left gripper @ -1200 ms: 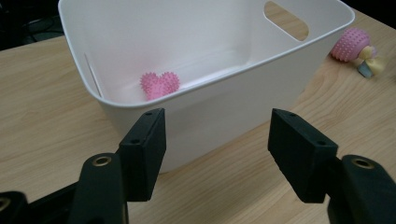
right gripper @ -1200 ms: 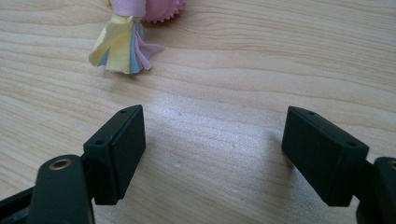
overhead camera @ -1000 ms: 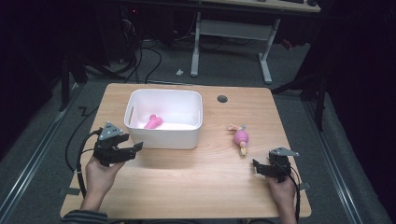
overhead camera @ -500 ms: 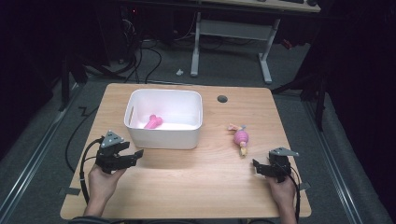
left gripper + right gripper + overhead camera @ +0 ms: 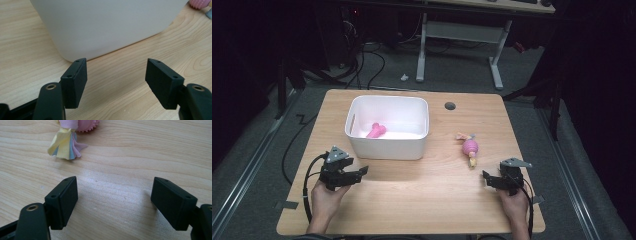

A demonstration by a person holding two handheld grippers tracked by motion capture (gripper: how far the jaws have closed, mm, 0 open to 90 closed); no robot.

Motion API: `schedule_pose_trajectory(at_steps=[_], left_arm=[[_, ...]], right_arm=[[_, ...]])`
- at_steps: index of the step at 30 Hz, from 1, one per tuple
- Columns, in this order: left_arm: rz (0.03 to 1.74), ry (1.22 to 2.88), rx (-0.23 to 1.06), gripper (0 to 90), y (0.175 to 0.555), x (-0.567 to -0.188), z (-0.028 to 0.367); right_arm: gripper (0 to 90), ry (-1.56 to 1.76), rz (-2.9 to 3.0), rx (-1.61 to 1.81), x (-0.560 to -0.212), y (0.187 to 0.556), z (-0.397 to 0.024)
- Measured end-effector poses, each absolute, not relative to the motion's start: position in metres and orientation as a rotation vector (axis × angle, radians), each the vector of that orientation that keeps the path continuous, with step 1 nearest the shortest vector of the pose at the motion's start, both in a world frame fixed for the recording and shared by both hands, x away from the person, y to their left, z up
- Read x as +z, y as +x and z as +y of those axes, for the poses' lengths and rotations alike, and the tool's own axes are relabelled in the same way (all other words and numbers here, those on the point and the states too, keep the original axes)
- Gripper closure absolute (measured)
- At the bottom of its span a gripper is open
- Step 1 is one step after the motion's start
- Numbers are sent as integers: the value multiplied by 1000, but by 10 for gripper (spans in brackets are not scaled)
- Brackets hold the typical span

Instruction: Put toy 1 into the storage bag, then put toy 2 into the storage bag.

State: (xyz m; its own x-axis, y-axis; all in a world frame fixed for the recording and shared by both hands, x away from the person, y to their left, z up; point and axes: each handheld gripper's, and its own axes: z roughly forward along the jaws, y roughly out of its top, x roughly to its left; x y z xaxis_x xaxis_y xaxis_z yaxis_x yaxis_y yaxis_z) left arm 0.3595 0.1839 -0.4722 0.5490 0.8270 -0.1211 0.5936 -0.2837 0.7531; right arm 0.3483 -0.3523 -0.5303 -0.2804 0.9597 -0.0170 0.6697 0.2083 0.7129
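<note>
Right of centre in the high view: pink tasselled toy (image 5: 470,147) on the wooden table (image 5: 422,200), untouched | right gripper (image 5: 492,180) below it, jaws apart, empty | left gripper (image 5: 357,172) has sunk toward the lower left, jaws just widening, empty, beside white bin (image 5: 387,150) holding pink piece (image 5: 375,130) | pickup likely next.

Light wood table (image 5: 422,200): white bin (image 5: 387,145) left of centre, pink toy (image 5: 470,147) lying right of bin.
</note>
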Motion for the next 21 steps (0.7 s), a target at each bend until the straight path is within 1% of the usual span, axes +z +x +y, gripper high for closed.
schedule_pose_trajectory(at_steps=[3, 4, 9, 11, 21], left_arm=[[1151, 2007, 354, 339, 360, -476, 181], [1139, 2025, 368, 338, 359, -478, 178], [1124, 2048, 361, 335, 358, -486, 172], [1122, 2070, 382, 332, 358, -490, 169], [1123, 2090, 383, 330, 362, -510, 155]], right_arm=[[217, 1510, 2026, 835, -530, 348, -352], [217, 1508, 2026, 834, -530, 348, -352], [217, 1508, 2026, 834, -530, 348, -352], [218, 1511, 2024, 834, -530, 348, -352], [218, 1511, 2024, 834, -530, 348, -352]])
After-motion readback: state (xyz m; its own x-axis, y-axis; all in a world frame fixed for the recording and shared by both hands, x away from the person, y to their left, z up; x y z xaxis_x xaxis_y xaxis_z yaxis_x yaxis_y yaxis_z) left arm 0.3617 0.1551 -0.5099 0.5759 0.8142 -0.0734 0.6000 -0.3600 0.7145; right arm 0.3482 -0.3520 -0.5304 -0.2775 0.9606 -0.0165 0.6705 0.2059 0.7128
